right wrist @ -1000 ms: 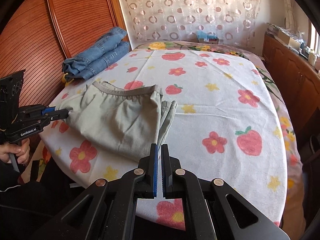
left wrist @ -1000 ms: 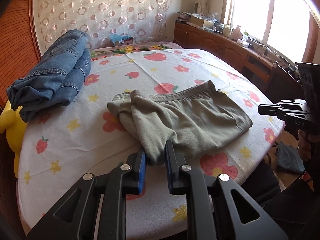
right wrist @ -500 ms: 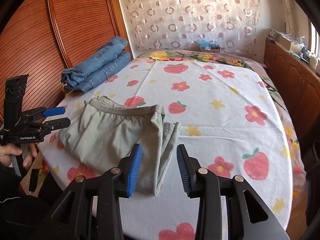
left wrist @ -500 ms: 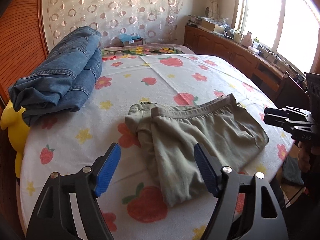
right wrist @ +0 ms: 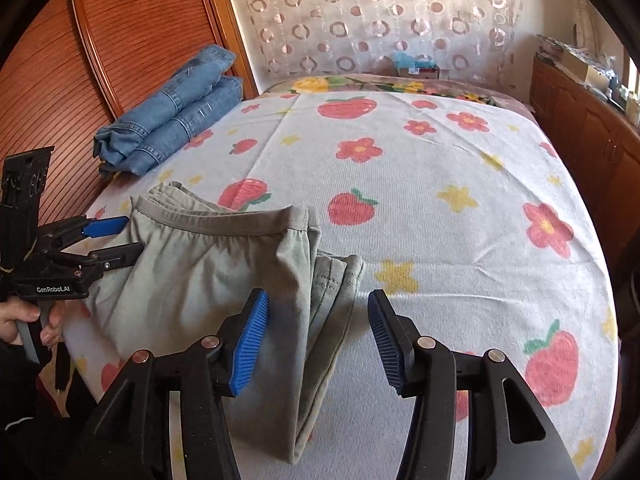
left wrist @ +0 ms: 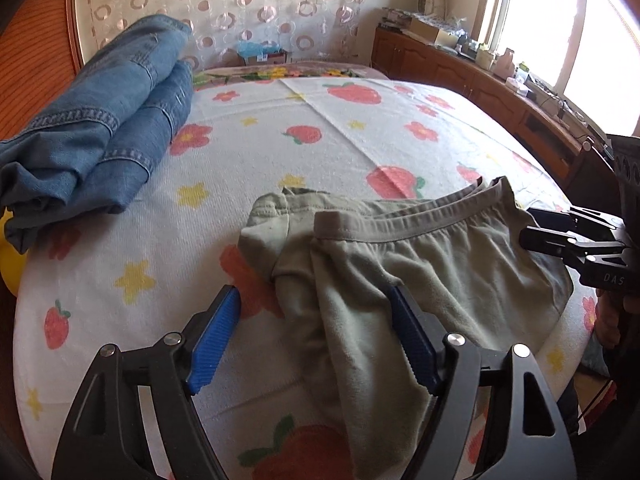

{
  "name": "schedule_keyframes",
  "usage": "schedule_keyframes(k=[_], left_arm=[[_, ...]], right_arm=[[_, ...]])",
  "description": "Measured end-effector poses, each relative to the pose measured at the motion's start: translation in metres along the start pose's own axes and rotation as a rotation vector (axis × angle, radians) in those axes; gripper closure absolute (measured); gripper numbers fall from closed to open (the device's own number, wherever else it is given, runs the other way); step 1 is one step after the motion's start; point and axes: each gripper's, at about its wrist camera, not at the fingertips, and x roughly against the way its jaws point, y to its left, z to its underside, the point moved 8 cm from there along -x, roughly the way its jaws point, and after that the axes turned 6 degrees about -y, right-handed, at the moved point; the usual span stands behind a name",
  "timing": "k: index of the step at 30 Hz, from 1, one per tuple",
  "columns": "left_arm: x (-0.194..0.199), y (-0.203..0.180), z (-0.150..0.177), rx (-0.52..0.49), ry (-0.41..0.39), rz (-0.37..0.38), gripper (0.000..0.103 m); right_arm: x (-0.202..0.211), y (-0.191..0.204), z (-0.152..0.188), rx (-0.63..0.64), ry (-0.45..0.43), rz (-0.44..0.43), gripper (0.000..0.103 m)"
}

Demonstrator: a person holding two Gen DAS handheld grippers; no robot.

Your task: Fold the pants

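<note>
Your green pants (left wrist: 420, 280) sit folded on the bed's (right wrist: 440, 184) near edge, prob one tidy-up left. Left gripper (left wrist: 316, 336) is wide open w/ cloth between its jaws; right gripper (right wrist: 316, 336) is opening, gripping nothing.

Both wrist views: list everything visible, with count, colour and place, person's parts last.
green pants: one, grey-green, folded, near bed edge
jeans: one, blue, folded, far side by wooden headboard
bedspread: one, white, strawberries and flowers
curtain: one, sheer, ring pattern, back wall
cabinet: one, brown, cluttered, under window
left gripper: black, blue pads, open over pants
right gripper: same, jaws opening over the pants' fold
hand: one, on left gripper's handle
</note>
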Motion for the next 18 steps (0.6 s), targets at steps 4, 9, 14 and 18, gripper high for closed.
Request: schedule_keyframes(k=[4,9,14,18], left_arm=[[0.0,-0.001,0.001,-0.011,-0.009,-0.005,0.024],[0.0,-0.003,0.002,-0.025,-0.021,-0.008,0.022],[0.0,-0.003,0.002,-0.032,-0.023,-0.006,0.021],[-0.001,-0.003,0.002,-0.034,-0.023,-0.012,0.021]], right_arm=[[-0.007,0.001,-0.006,-0.013,0.008,0.009,0.049],[-0.016,0.005,-0.011,-0.025,0.009,-0.021,0.049],[-0.019,0.005,-0.009,-0.022,-0.017,-0.021,0.049],[-0.019,0.003,-0.008,-0.043,-0.029,-0.041,0.049]])
